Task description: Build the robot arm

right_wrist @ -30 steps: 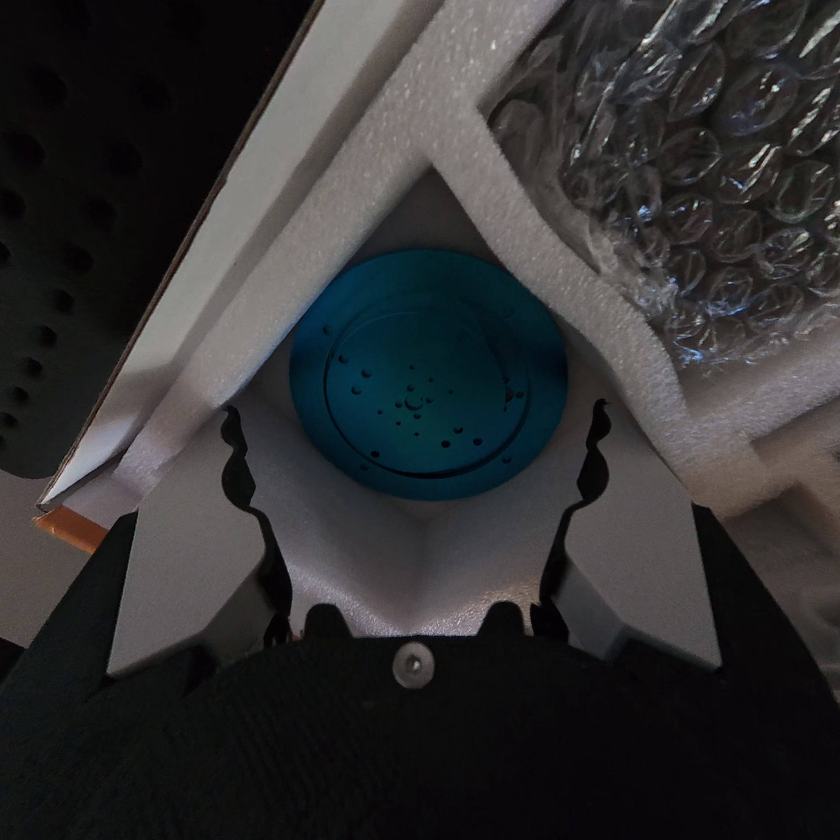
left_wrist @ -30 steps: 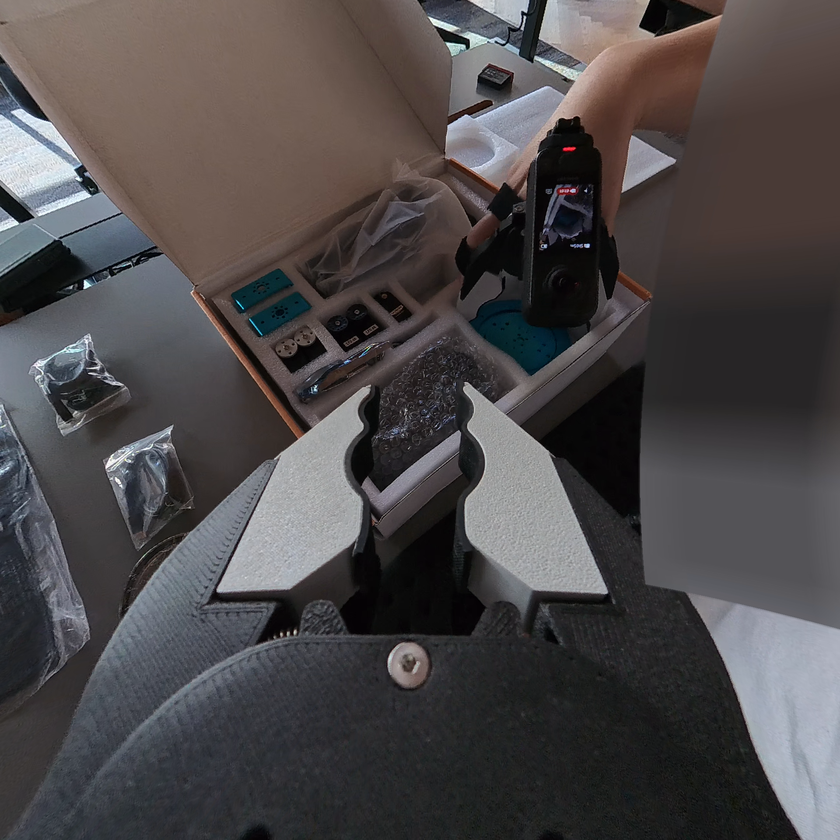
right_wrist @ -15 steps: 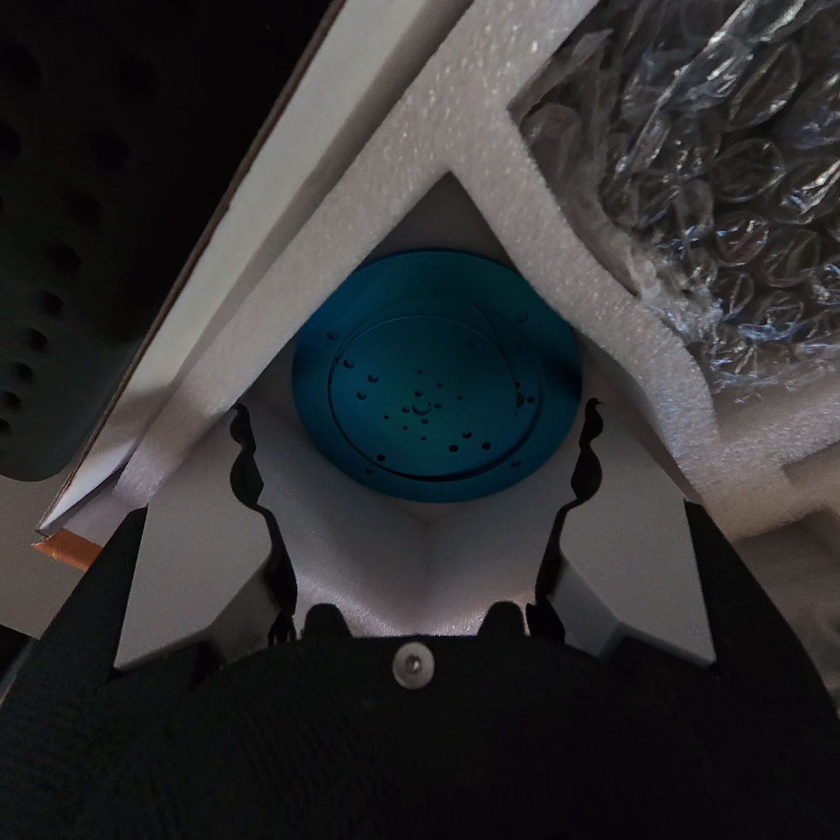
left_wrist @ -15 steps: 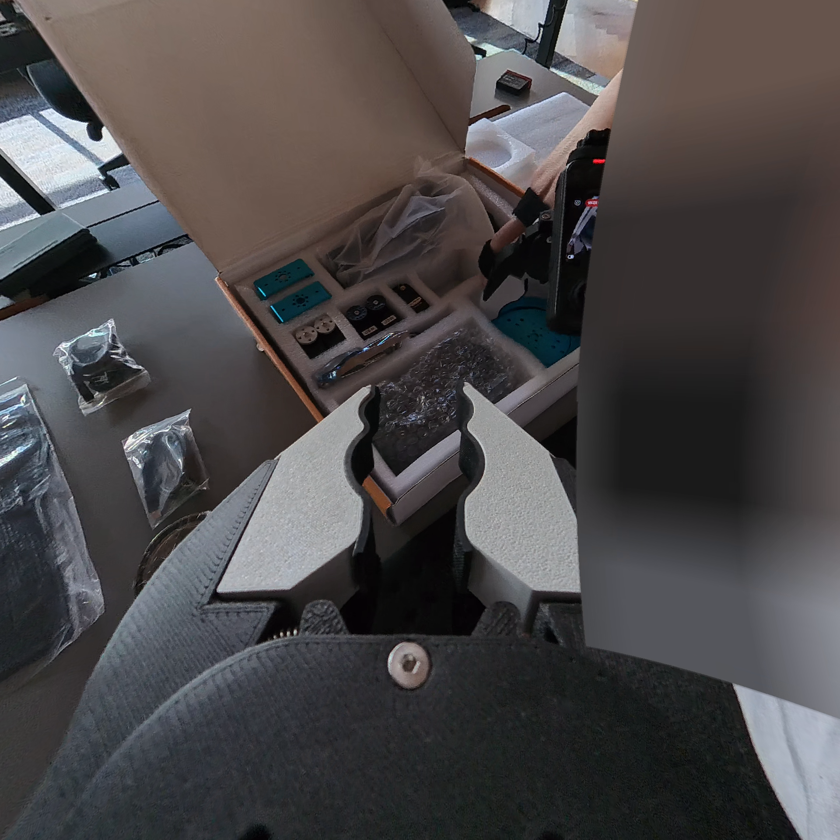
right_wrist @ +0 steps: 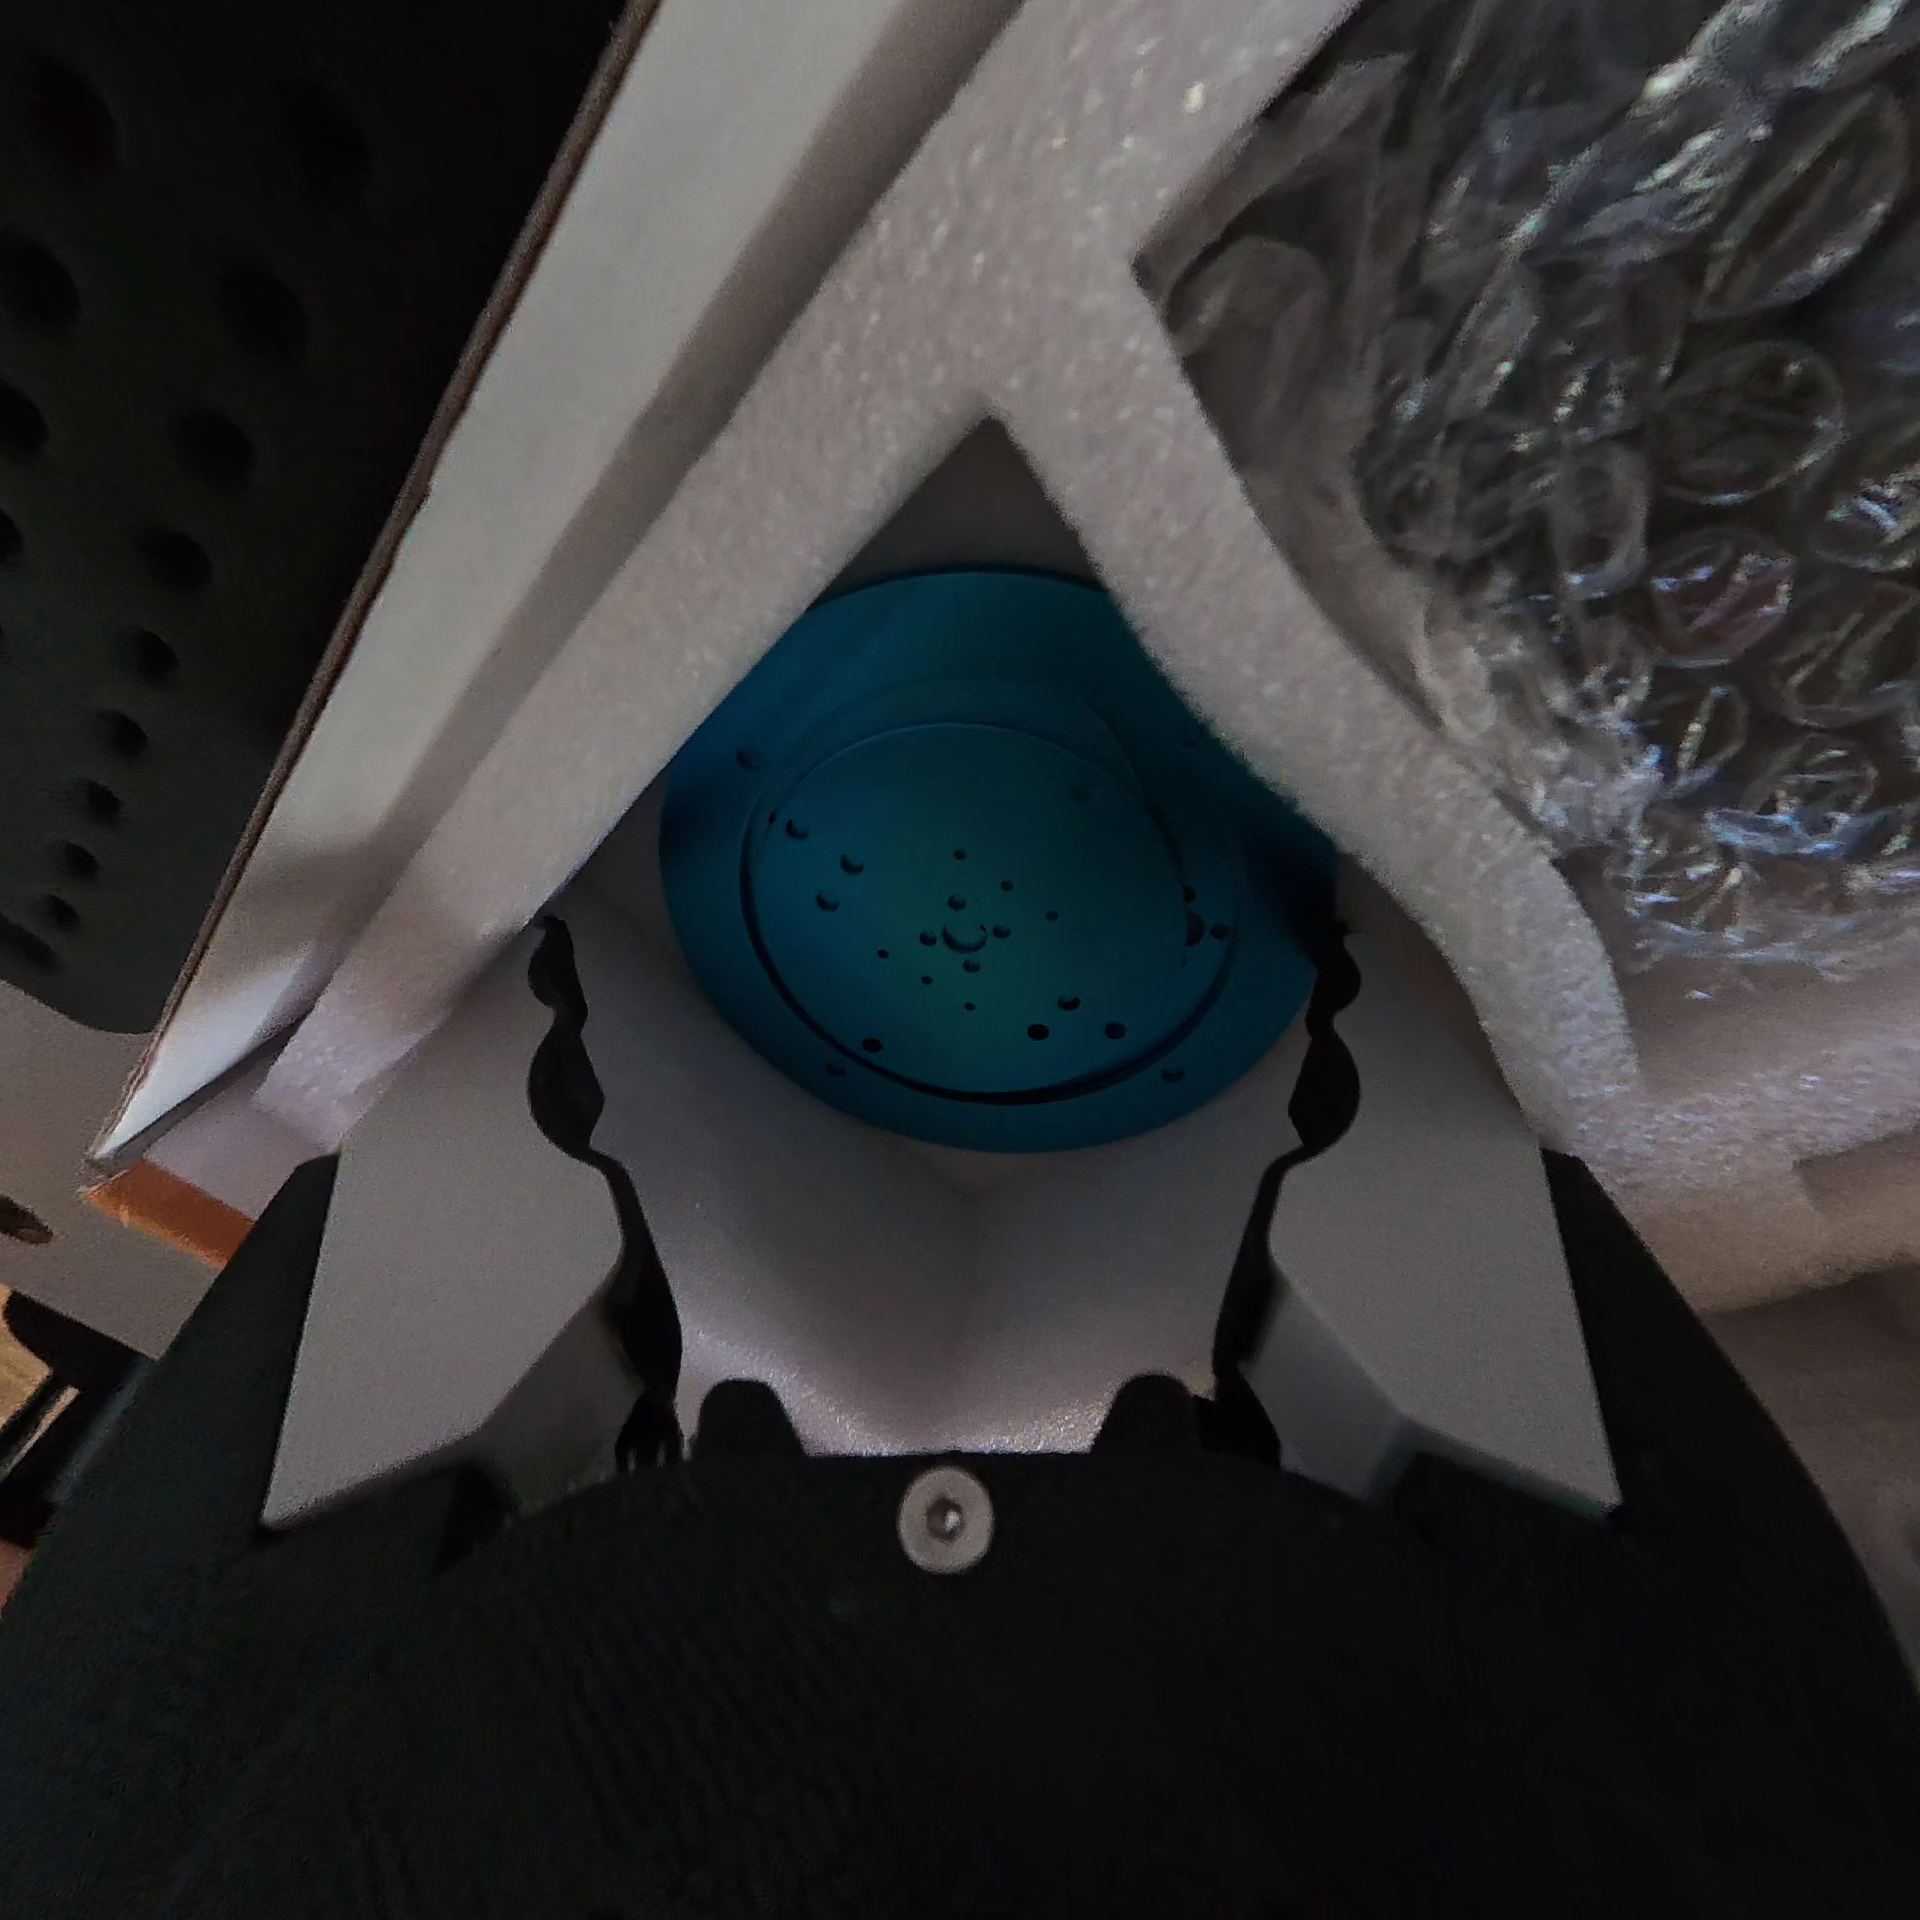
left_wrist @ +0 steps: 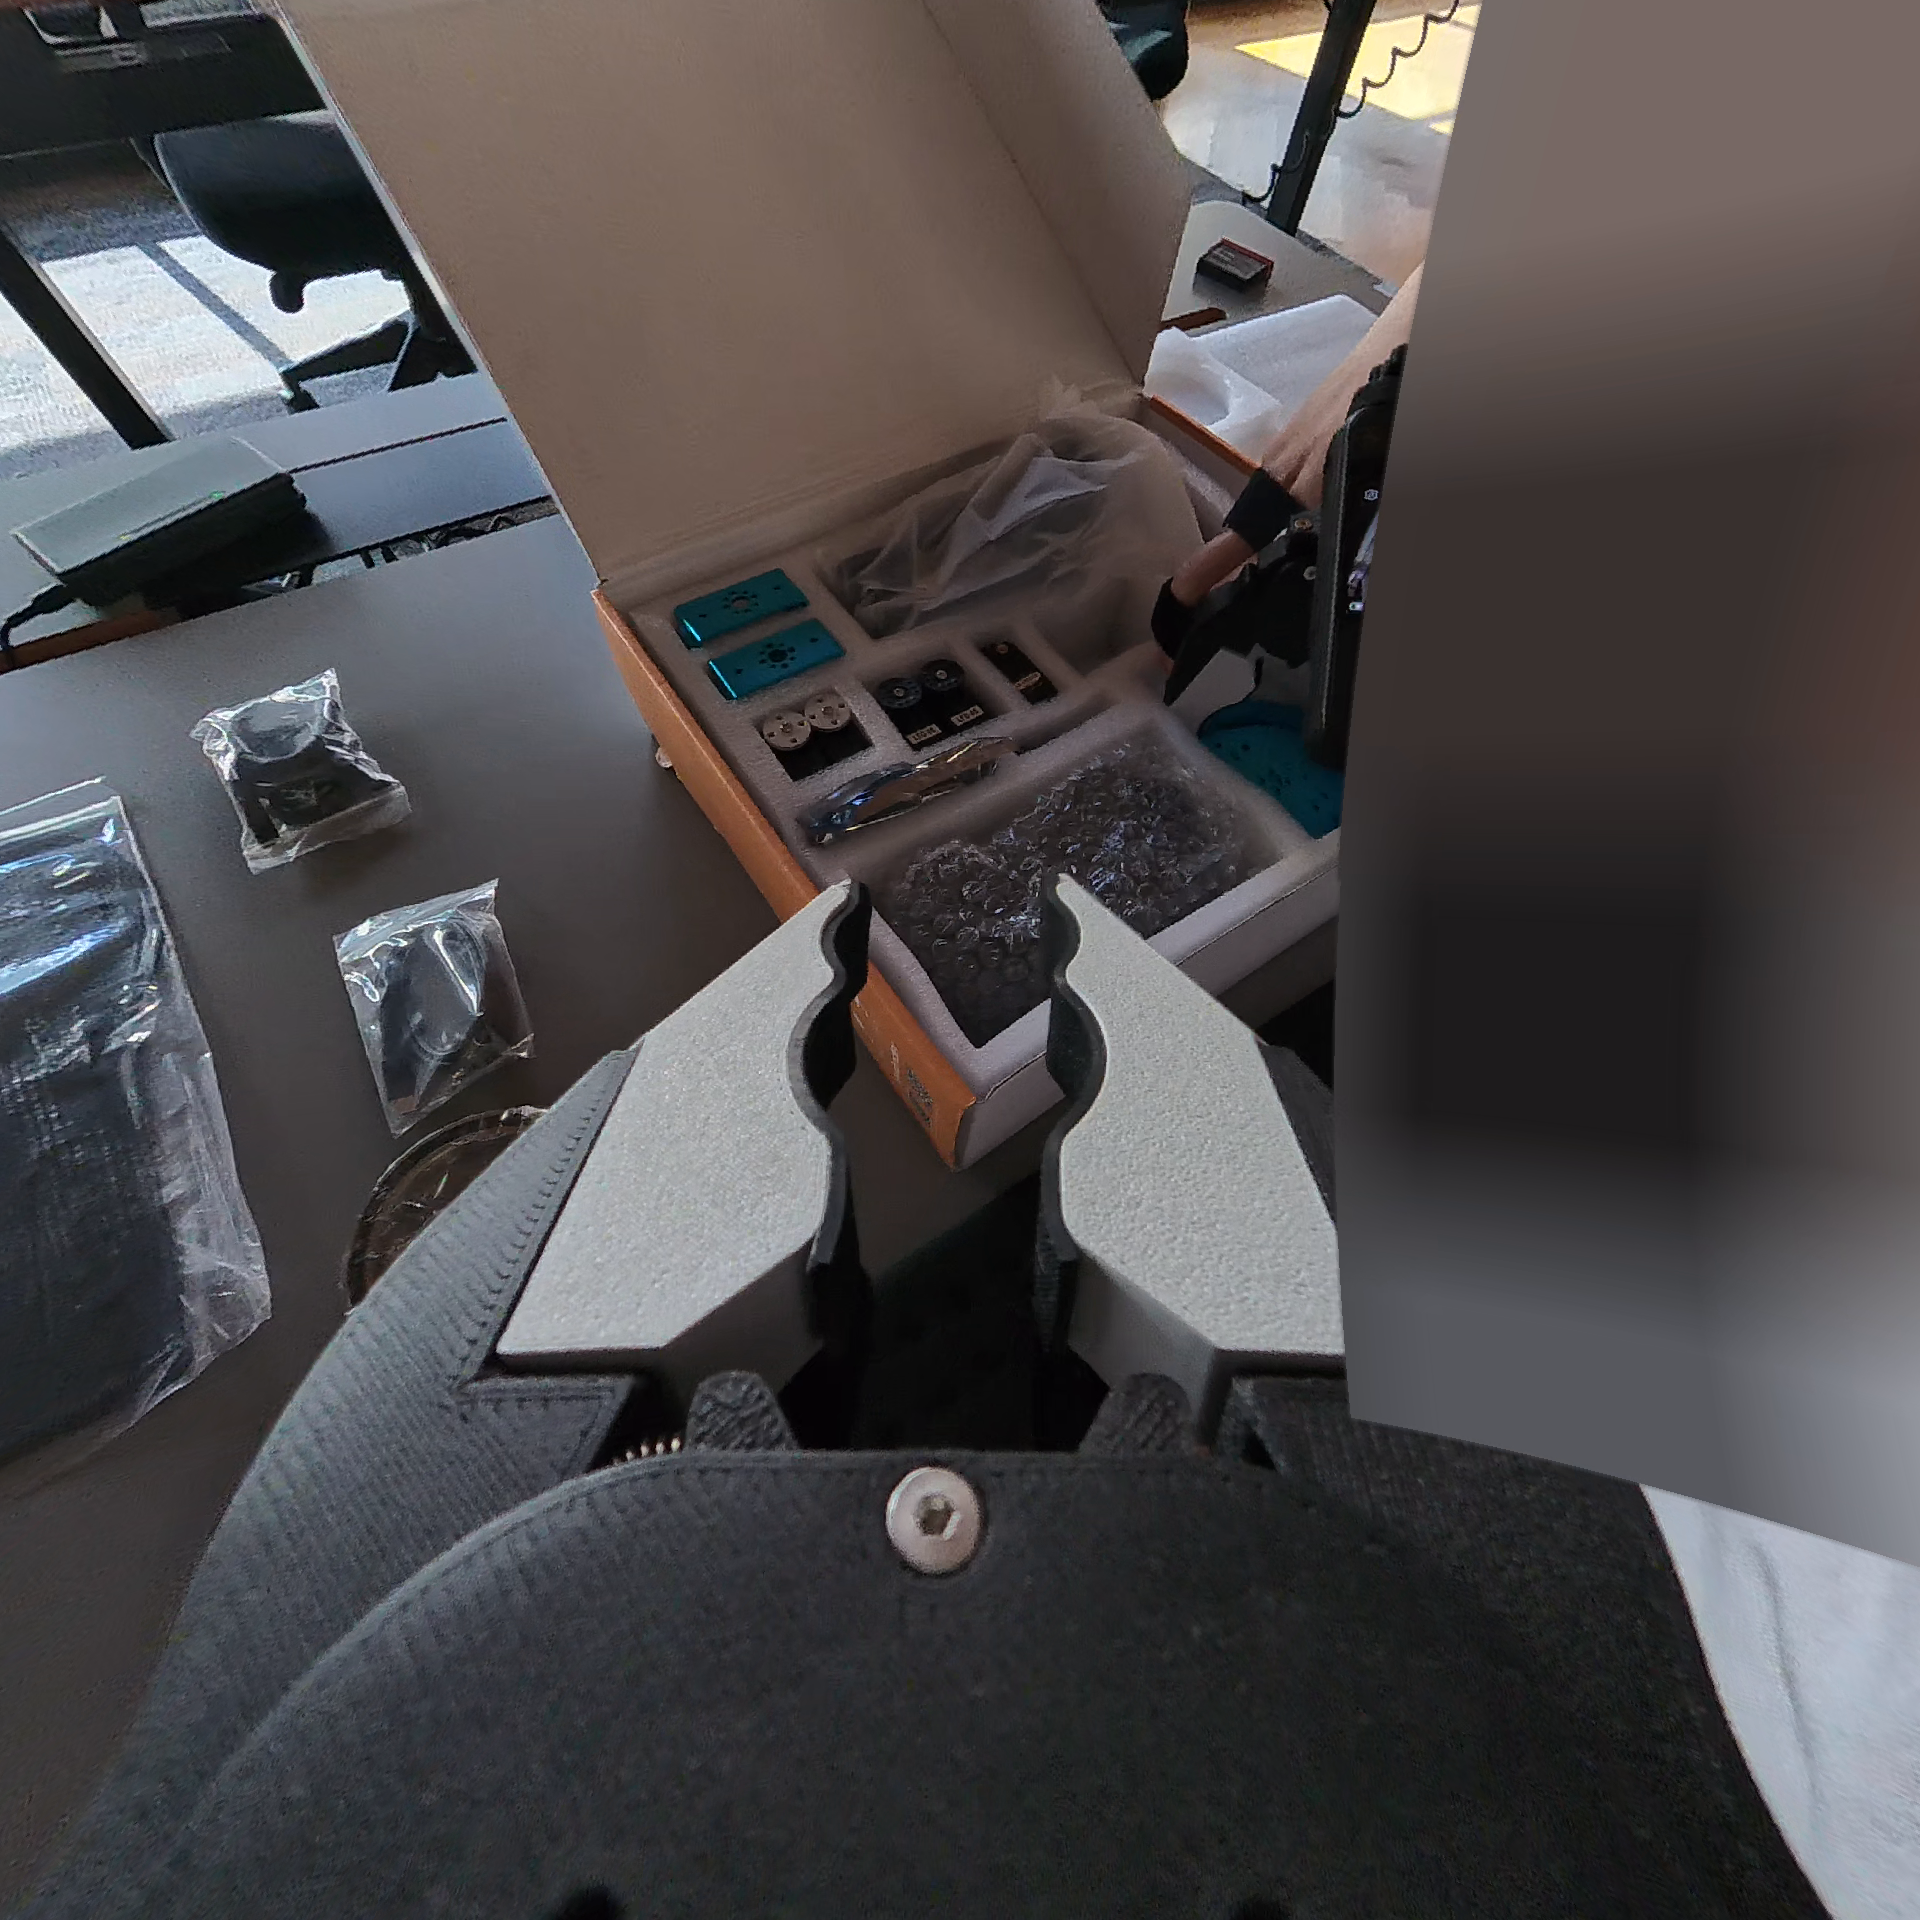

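An open cardboard box with a white foam insert stands on a dark table. A teal round disc with small holes lies in a foam pocket at the box's near right corner; it also shows in the left wrist view. My right gripper is open wide, lowered into that pocket with a finger on each side of the disc, not gripping it. In the left wrist view it is partly hidden by a blurred patch. My left gripper is open and empty, above the box's near corner.
The box holds a bubble-wrapped bundle, two teal plates, small round parts and a crumpled clear bag. Its lid stands upright behind. Bagged black parts lie left on the table. The gap from one gripper's tips to the other's is roughly 30 cm.
My right gripper has moved closer over the teal disc, which now looks larger and sits more to the right. My left gripper has drawn back and left from the box.
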`<action>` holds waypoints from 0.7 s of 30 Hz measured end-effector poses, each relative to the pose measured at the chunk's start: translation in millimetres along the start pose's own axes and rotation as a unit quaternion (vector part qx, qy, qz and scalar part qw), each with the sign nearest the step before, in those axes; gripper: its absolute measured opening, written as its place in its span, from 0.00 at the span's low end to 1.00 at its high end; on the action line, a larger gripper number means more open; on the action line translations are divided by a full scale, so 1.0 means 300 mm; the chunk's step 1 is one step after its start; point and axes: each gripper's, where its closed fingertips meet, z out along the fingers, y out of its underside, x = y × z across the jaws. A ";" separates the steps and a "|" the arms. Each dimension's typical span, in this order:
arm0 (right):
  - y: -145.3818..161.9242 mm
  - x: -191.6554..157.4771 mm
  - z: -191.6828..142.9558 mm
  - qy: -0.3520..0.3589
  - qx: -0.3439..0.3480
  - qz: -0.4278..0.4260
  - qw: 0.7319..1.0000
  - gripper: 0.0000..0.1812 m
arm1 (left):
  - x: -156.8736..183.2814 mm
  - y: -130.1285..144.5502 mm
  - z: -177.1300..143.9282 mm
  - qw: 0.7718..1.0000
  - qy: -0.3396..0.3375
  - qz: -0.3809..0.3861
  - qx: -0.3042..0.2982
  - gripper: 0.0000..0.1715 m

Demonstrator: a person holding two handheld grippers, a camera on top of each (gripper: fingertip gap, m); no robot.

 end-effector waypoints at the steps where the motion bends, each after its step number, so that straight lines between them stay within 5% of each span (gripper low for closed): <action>1: -0.002 -0.001 -0.005 -0.005 0.003 0.004 1.000 0.74 | -0.001 0.000 -0.002 1.000 0.004 -0.004 0.002 0.19; 21: -0.020 0.003 -0.105 -0.076 0.059 0.051 0.994 0.62 | 0.066 -0.034 -0.019 1.000 0.007 0.015 0.004 0.18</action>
